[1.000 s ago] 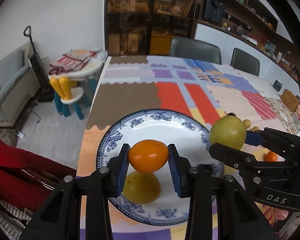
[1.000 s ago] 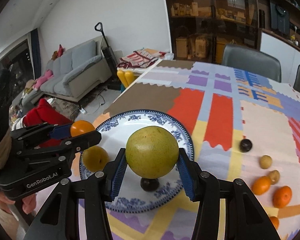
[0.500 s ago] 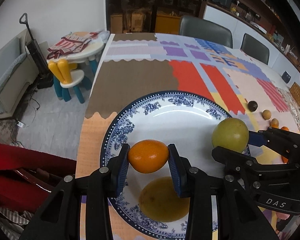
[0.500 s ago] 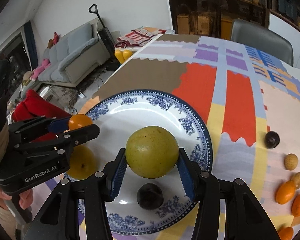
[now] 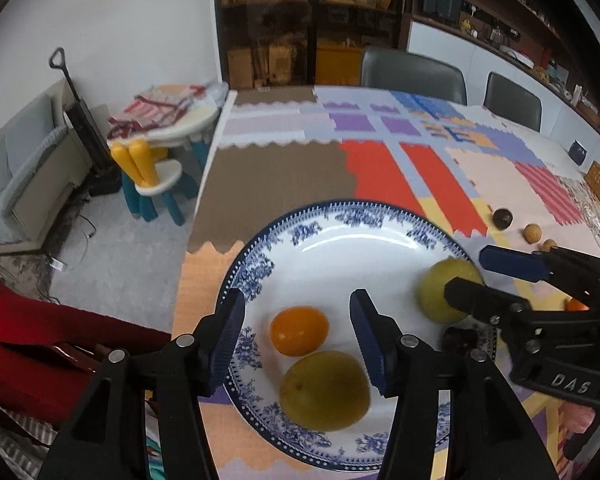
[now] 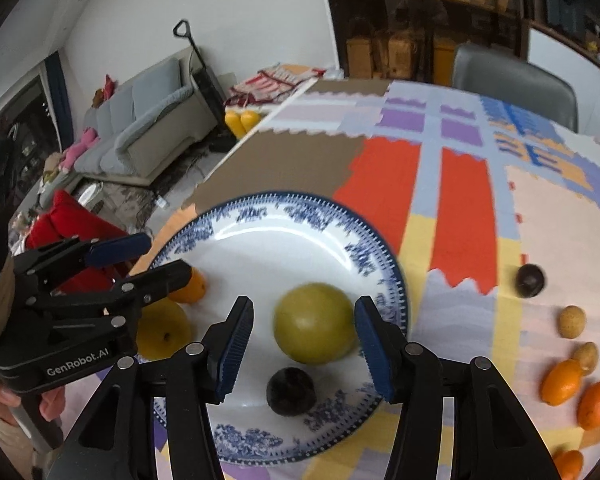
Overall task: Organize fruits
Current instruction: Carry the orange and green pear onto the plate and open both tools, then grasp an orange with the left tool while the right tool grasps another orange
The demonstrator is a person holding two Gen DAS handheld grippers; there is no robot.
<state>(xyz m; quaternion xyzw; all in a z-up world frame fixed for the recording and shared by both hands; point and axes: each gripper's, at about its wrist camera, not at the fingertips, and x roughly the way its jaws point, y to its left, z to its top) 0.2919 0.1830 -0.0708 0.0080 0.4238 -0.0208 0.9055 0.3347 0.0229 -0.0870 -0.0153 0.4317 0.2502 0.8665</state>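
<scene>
A blue-and-white plate [image 5: 340, 210] [image 6: 284, 200] holds several fruits. My left gripper [image 5: 298, 340] [image 6: 160, 258] is low over its left side, jaws opening. A small orange [image 5: 299, 330] [image 6: 192, 288] lies on the plate between the pads, which stand clear of it. A yellow fruit [image 5: 324, 390] [image 6: 164, 332] rests just in front of it. My right gripper [image 6: 304, 340] [image 5: 476, 276] is over the plate's right side, jaws opening. A round green-yellow fruit [image 6: 314, 322] [image 5: 444, 292] sits between them with a gap at the left pad. A dark plum [image 6: 291, 391] lies nearby.
Loose fruit lies on the patchwork tablecloth right of the plate: a dark plum [image 6: 531, 280], two small tan fruits [image 6: 571, 321] and several oranges [image 6: 560, 382]. The table's left edge runs close by the plate, with a red cushion [image 5: 40, 340] below. Grey chairs [image 5: 412, 76] stand at the far side.
Both grippers came lower over the plate and spread their jaws. The orange left the left pads and now lies on the plate. The green-yellow fruit sits loose between the right pads.
</scene>
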